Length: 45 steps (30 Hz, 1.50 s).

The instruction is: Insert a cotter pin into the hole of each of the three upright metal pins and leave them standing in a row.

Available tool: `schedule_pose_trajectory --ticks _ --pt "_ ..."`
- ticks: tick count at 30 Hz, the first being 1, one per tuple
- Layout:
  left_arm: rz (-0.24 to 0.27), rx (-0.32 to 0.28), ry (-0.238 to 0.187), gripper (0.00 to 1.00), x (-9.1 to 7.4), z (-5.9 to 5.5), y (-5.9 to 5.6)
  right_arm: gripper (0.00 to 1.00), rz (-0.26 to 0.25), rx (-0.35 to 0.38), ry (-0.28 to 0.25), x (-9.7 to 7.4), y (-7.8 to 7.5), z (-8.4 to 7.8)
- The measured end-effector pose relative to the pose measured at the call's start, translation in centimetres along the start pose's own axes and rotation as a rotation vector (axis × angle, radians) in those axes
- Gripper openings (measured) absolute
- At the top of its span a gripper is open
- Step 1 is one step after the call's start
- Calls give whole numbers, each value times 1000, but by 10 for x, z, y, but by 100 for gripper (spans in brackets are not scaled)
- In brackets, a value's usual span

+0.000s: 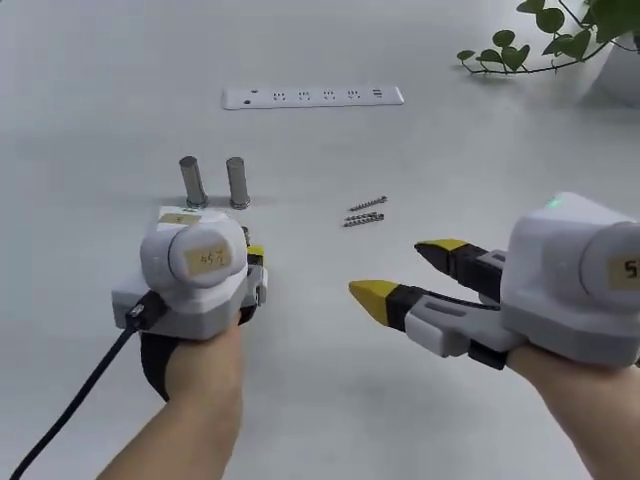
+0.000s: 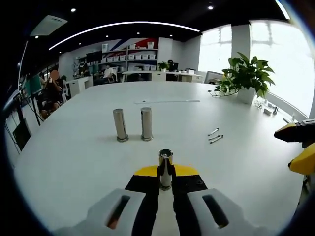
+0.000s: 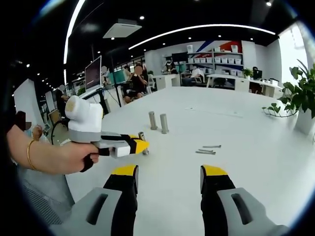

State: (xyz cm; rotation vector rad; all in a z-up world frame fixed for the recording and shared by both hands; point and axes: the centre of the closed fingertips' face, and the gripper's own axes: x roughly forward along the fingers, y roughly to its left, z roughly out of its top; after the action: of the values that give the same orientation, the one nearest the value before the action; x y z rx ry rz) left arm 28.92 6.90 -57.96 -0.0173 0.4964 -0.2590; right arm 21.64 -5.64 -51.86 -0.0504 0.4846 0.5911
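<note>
Two upright metal pins [image 1: 191, 182] [image 1: 238, 183] stand side by side on the white table; they also show ahead in the left gripper view [image 2: 120, 125] [image 2: 146, 124]. My left gripper [image 1: 250, 256] [image 2: 165, 173] is shut on a third metal pin [image 2: 165, 164], upright and just in front of the pair. Seen in the right gripper view, that pin [image 3: 142, 139] reaches down to the tabletop. Two cotter pins [image 1: 365, 211] [image 2: 214, 135] [image 3: 207, 149] lie loose to the right. My right gripper [image 1: 402, 268] [image 3: 170, 173] hovers open and holds nothing, nearer me than the cotter pins.
A white power strip [image 1: 313, 97] lies at the back of the table [image 1: 320, 400]. A potted plant [image 1: 560, 30] [image 2: 243, 78] stands at the far right corner. A black cable [image 1: 80, 400] trails from my left gripper. People sit at desks far behind.
</note>
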Motion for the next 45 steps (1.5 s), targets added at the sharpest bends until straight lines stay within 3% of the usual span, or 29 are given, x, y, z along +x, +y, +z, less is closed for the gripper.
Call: schedule_pose_trajectory --ticks 7,22,27,34,41,45 --pt "-3 27 -22 7 1 0 -3 47 -5 4 -1 -1 -1 0" --pt "7 67 -27 8 0 2 -5 47 -8 16 6 -2 -1 -2" --pt "7 71 -46 13 0 8 -6 47 -10 18 6 -2 -2 -1" --pt "-7 71 -27 22 -2 7 -4 47 -7 5 6 -2 -6 5" --pt "-68 112 -20 32 -12 11 -9 44 16 -55 28 0 -15 17" --pt "-88 138 -20 38 -19 14 -8 41 36 -83 71 5 -20 19"
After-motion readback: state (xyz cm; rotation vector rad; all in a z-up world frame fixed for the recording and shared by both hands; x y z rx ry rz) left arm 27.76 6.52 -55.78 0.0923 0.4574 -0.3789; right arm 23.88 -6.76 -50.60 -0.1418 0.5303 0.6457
